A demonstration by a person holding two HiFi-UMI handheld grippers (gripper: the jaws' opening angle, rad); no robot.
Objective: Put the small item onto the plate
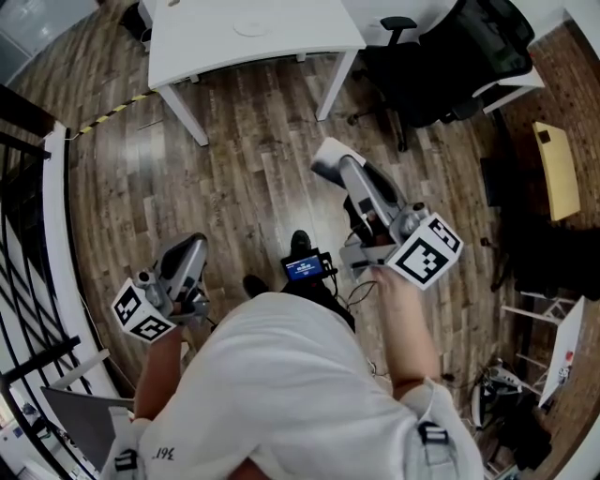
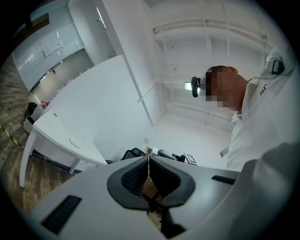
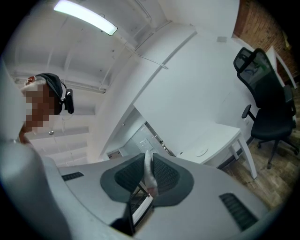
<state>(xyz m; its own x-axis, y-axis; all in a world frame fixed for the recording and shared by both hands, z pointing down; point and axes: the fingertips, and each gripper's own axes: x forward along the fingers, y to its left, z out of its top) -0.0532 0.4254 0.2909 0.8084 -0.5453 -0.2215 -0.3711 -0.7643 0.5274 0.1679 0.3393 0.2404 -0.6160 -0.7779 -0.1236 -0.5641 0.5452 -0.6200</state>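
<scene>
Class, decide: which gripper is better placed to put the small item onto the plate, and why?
Right. The right gripper is shut on the small white item and points toward the plate; the left gripper is shut on nothing and hangs farther back.

Right gripper (image 3: 148, 156) pinching a thin white item (image 3: 150, 173), white table (image 3: 216, 138), black chair (image 3: 268, 108)

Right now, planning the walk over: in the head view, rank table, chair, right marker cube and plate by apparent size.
1. Table and chair: about alike, both cut by the frame edge.
2. Marker cube, enlarged by nearness.
3. Plate, smallest.
</scene>
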